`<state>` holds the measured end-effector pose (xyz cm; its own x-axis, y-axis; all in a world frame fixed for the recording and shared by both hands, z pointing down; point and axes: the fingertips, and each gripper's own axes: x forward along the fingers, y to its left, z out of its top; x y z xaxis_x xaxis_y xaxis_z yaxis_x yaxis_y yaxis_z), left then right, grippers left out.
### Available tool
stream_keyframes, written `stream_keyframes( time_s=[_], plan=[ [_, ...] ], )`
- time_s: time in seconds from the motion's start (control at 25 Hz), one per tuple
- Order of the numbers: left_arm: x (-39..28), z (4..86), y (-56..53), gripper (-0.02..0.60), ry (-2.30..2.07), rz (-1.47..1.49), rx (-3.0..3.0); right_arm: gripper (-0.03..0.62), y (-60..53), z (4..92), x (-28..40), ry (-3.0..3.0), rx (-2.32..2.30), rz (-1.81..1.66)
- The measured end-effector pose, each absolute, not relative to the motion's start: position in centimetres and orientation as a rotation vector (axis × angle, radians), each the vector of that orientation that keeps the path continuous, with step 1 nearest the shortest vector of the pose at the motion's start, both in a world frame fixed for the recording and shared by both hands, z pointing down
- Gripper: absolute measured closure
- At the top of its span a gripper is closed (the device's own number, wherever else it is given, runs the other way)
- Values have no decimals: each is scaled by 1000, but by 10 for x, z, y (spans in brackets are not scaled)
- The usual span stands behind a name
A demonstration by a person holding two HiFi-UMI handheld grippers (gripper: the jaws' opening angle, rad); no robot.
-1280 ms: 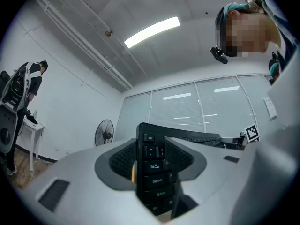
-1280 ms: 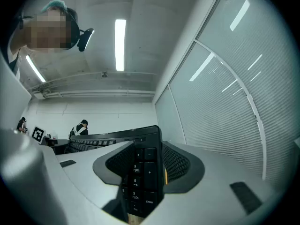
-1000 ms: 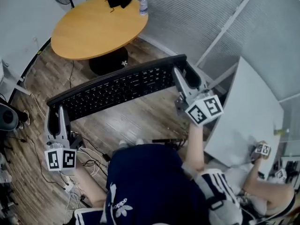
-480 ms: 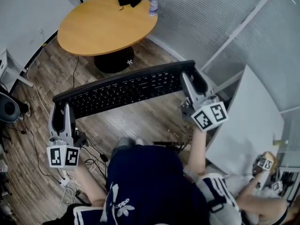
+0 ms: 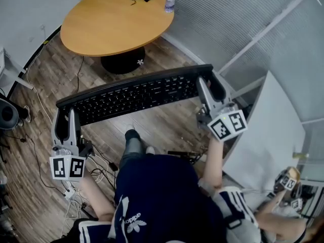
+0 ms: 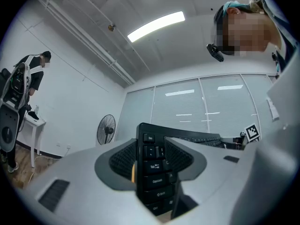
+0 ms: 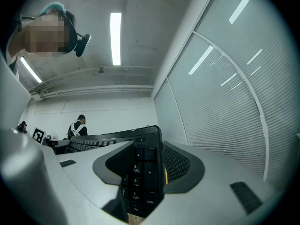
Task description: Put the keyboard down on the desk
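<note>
Keyboard point(image 5: 134, 92), its ends pinched between the fingers of the left gripper point(image 5: 64, 116) and right gripper point(image 5: 209, 85), remains short of the round table point(image 5: 114, 22) beyond the fingertips, though a foot point(image 5: 132, 135) has stepped forward beneath it, so set-down lies ahead.

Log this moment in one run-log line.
left gripper: shut on keyboard, Esc end | right gripper: shut on numpad end | keyboard: level, in the air above wood floor, not yet down
</note>
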<state>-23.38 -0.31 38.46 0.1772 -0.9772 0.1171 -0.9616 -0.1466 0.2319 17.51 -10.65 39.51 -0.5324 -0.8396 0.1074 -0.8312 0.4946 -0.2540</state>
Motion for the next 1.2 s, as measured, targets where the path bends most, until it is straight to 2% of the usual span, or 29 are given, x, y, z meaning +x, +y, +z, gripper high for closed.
stream_keyframes(
  time_s=[1.2],
  plan=[
    [-235,381,0,396,-1889,-157,2240,421,-103,385,175,2668,-1473,-331]
  ],
)
